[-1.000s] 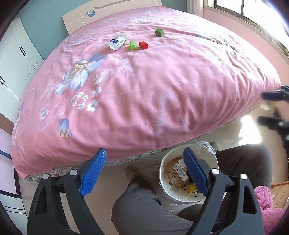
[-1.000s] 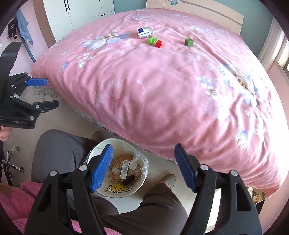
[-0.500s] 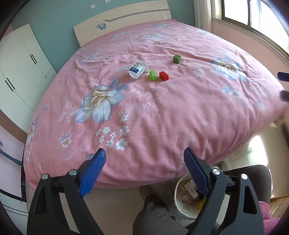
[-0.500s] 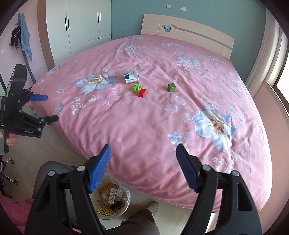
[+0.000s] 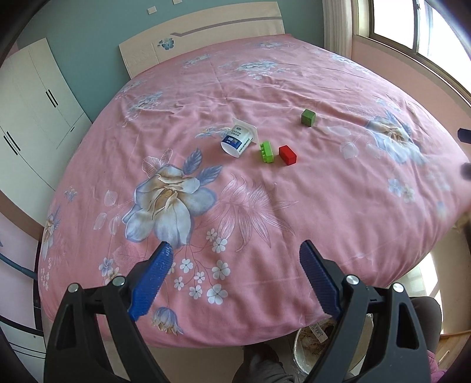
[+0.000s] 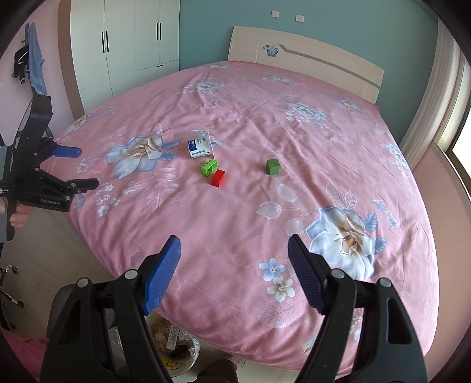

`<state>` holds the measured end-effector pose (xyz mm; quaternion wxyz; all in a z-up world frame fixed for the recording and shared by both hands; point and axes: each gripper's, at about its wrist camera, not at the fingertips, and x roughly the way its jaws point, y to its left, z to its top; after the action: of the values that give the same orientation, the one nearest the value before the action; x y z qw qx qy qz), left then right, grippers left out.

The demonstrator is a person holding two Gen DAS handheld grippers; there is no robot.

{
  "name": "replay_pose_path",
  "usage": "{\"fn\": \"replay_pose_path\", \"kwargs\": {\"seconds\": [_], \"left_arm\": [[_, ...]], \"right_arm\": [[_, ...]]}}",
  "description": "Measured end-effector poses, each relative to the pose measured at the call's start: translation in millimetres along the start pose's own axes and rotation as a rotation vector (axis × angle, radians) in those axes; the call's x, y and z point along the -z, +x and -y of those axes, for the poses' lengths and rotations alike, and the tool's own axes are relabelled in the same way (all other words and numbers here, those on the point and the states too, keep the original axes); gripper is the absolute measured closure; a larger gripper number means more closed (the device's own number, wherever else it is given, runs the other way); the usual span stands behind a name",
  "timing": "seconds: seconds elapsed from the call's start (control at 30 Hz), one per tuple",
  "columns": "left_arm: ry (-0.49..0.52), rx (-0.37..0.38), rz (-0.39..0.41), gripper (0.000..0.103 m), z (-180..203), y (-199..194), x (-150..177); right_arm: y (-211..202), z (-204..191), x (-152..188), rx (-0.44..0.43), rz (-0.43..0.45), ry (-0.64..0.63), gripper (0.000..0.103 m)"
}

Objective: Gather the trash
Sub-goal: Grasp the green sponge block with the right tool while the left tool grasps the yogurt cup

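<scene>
bed [image 6: 265, 206]: pink floral cover, takes up most of both views
headboard [image 6: 309, 56]: light wood with a little blue butterfly, up against the teal wall
wardrobe [image 6: 132, 44]: white doors, dark handles, over on the left
window [image 5: 412, 26]: bright, far right
clothes [image 6: 29, 64]: blue and dark stuff hanging on the pink wall

Home bedroom, pink floral bed [image 6: 265, 117], headboard [image 6: 309, 56], white wardrobe [image 6: 126, 38]
</scene>
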<state>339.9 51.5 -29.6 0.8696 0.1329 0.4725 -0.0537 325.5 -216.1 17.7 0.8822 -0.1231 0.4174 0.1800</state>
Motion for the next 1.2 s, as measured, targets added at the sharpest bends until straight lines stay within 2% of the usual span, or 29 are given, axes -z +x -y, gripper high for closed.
{"fn": "replay_pose_path", "kwargs": {"seconds": [0.27, 0.63, 0.93, 1.2], "left_arm": [[0.017, -0.01, -0.054, 0.013, -7, 59, -33], [0.007, 0.019, -0.141, 0.013, -16, 149, -80], [-0.001, 0.04, -0.168, 0.013, -23, 216, -118], [0.058, 0.036, -0.171, 0.013, -17, 265, -142]], "right_arm": [[57, 21, -24, -0.006, -0.04, 0.019, 0.028], [157, 55, -50, -0.016, -0.119, 0.058, 0.028], [242, 85, -69, -0.023, -0.183, 0.088, 0.028], [316, 102, -90, -0.012, -0.22, 0.091, 0.028]]}}
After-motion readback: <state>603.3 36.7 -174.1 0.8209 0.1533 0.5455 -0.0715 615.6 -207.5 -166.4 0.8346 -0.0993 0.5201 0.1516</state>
